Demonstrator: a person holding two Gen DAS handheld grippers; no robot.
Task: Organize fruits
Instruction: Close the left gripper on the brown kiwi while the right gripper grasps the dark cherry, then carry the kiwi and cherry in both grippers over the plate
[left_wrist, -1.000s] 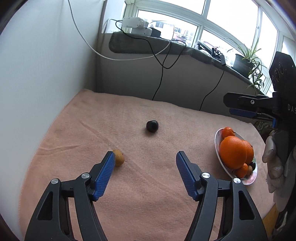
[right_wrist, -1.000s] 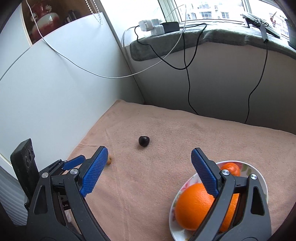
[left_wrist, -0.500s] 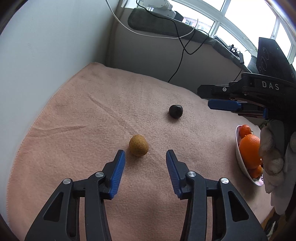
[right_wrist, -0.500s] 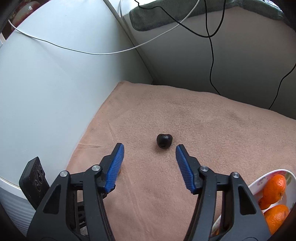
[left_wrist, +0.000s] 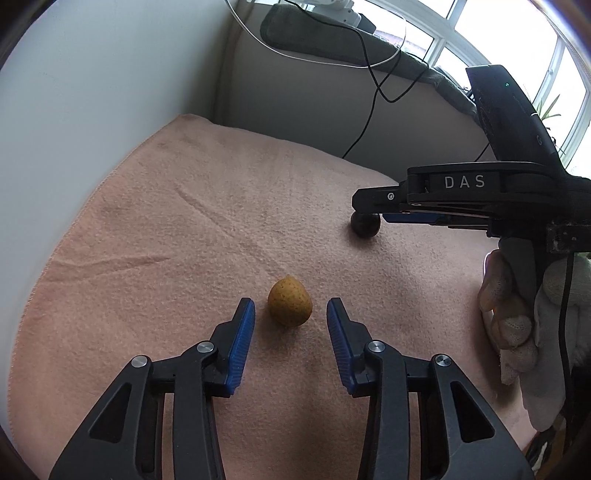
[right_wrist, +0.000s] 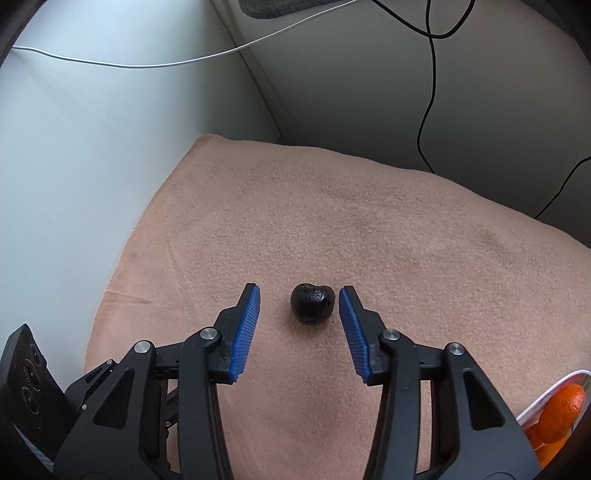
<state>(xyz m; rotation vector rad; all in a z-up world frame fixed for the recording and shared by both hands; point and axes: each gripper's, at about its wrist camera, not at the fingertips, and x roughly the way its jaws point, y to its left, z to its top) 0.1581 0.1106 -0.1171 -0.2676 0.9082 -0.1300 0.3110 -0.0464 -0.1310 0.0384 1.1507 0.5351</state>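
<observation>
A small tan-yellow fruit lies on the pink towel. My left gripper is open with the fruit between its blue fingertips, not touching. A small dark, shiny fruit lies on the towel between the open blue fingertips of my right gripper, not touching. In the left wrist view the right gripper comes in from the right and partly covers the dark fruit. A white plate with oranges shows at the lower right edge.
White walls border the towel at left and back. Black and white cables hang from the window sill above the back wall. A gloved hand holds the right gripper at the right edge. The left gripper's body shows at the lower left.
Both grippers have moved forward and down to their fruits. Each fruit now sits between its gripper's fingertips. Both jaws have narrowed compared with one second ago.
</observation>
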